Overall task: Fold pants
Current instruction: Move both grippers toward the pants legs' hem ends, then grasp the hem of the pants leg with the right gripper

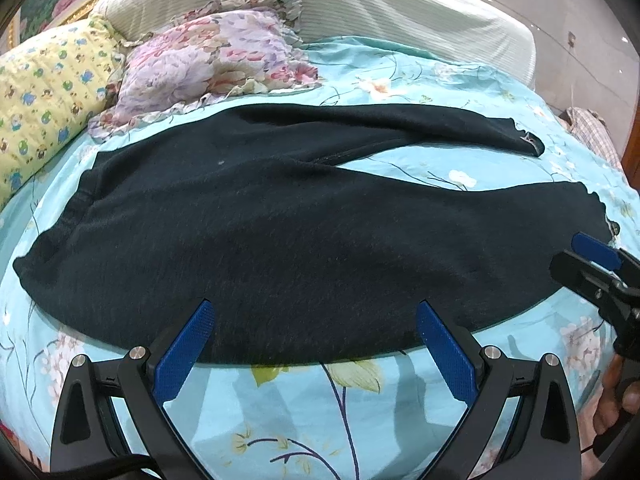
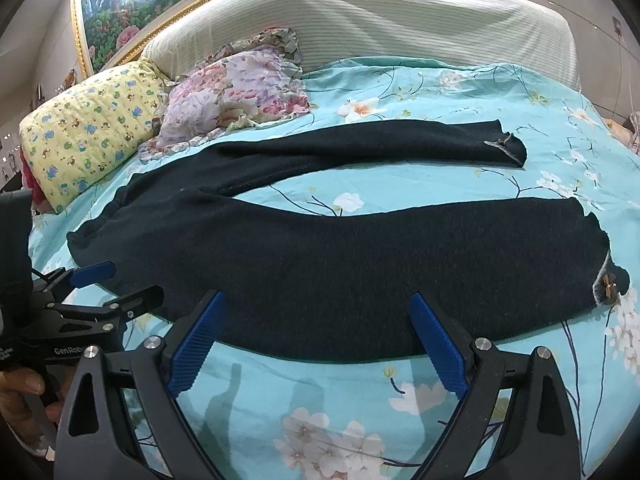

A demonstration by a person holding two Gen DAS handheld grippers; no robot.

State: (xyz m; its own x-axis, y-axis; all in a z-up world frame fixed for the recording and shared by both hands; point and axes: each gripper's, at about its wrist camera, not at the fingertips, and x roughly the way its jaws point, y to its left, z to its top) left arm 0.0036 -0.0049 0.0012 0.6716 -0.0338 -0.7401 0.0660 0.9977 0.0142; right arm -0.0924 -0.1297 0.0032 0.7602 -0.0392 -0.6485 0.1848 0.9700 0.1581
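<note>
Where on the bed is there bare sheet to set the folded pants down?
Bare bedsheet lies between the pants and headboard, right of the floral pillow; also the wedge between the legs. The pillow corner is crowded.

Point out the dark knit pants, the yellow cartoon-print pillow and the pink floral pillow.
dark knit pants [image 2: 360, 264]: right wrist view, near leg.
yellow cartoon-print pillow [image 2: 88, 132]: right wrist view, top face.
pink floral pillow [image 1: 208, 56]: left wrist view, middle.

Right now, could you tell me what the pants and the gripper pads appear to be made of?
Pants: dark, matte, fuzzy knit, probably wool or fleece; soft nap, frayed cuffs. Left gripper and right gripper pads: blue, likely rubber or plastic, with a fine gridded texture.
</note>
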